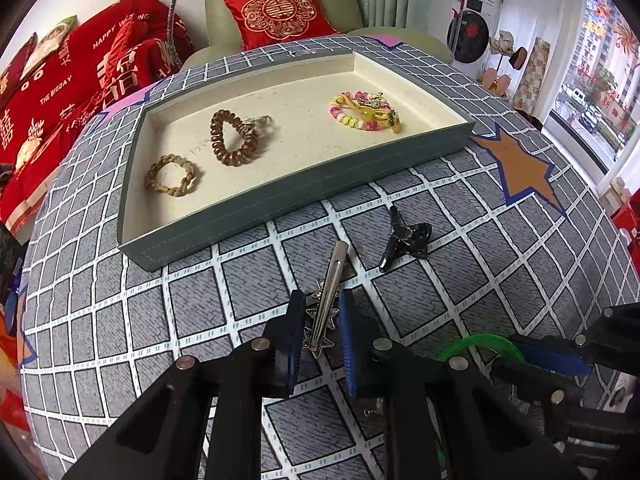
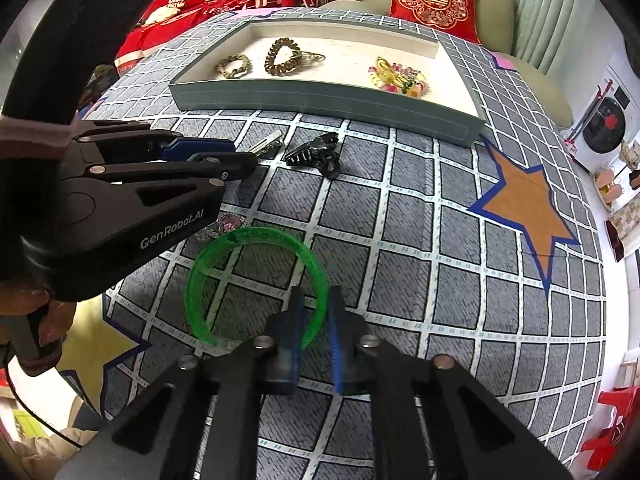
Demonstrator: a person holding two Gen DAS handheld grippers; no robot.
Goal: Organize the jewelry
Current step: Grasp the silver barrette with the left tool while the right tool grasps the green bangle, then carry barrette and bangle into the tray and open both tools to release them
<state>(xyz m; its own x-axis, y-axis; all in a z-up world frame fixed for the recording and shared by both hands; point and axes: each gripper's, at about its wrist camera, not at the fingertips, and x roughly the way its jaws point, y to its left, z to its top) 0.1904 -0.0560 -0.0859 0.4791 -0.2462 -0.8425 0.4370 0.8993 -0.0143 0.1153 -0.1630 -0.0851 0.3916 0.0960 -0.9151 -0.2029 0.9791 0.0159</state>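
My left claw (image 1: 319, 316) sits low on the checked tablecloth (image 1: 120, 320), its jaws drawn in on either side of a silver hair clip (image 1: 326, 304) with star ornaments; I cannot tell whether the pads already press on it or stand a hair off. My right claw (image 2: 314, 312) brackets the rim of a green bangle (image 2: 256, 280) lying flat on the cloth, jaws narrowed about the band, contact again unclear.

The tray (image 1: 280, 204) lies beyond both claws, across the cloth. Inside it, a braided bracelet (image 1: 172, 176) rests at its left end, a brown coil hair tie (image 1: 234, 138) just beside that, and a beaded bracelet (image 1: 366, 112) well apart toward the right end. A black claw clip (image 1: 404, 240) lies on the cloth between the tray and my left claw.

I judge the step in hand to be the pickup of clip and bangle together. Next calls for a firm squeeze, a clean lift over the tray's near wall, and a drop onto the bare lining between the hair tie and the beads.
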